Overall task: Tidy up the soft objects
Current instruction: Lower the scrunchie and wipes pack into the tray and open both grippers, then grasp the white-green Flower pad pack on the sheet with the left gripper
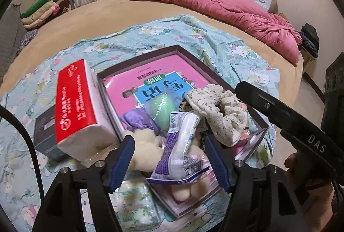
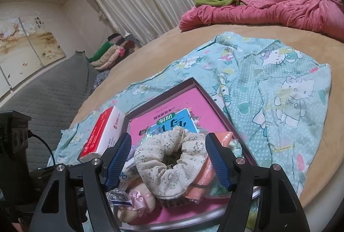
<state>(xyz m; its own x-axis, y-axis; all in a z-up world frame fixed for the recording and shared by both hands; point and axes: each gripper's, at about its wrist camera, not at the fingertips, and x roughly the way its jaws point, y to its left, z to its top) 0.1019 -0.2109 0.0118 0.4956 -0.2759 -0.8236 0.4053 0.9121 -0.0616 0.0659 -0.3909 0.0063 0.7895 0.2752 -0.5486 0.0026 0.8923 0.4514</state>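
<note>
Here we are over the bed, both tools poised above the shallow tray [image 1: 194, 55] that sits on the cartoon-print sheet [image 1: 133, 38]. The left tool [image 1: 172, 159] has its blue pads standing apart, straddling a crinkly plastic sachet [image 1: 182, 146] without pressing on it, so nothing is gripped there. The right tool [image 2: 168, 161] is likewise spread wide, its pads either side of the floral scrunchie [image 2: 165, 161], and I see no squeeze on the fabric.

So, the soft things: they're heaped at the near end of the tray, on top of a pink book [image 1: 148, 79]. The scrunchie lies at the near right of the pile, a cream plush toy [image 1: 146, 150] near left, a lilac pouch [image 1: 137, 122] and a pale green sponge [image 1: 163, 107] just beyond. A red-and-white tissue pack [image 1: 77, 103] leans against the tray's left wall.

How will these handle? All featherlight, I'd say, and squashy. The scrunchie should collapse under the pads; best pinched across one gathered side of the ring, not across its hollow middle. The sachet looks slick and crackly, likely to slip; take it across its full belly. The plush should compress and hold well, grabbed at the body. Nothing looks fragile, though pulling one piece may drag its neighbours along.
</note>
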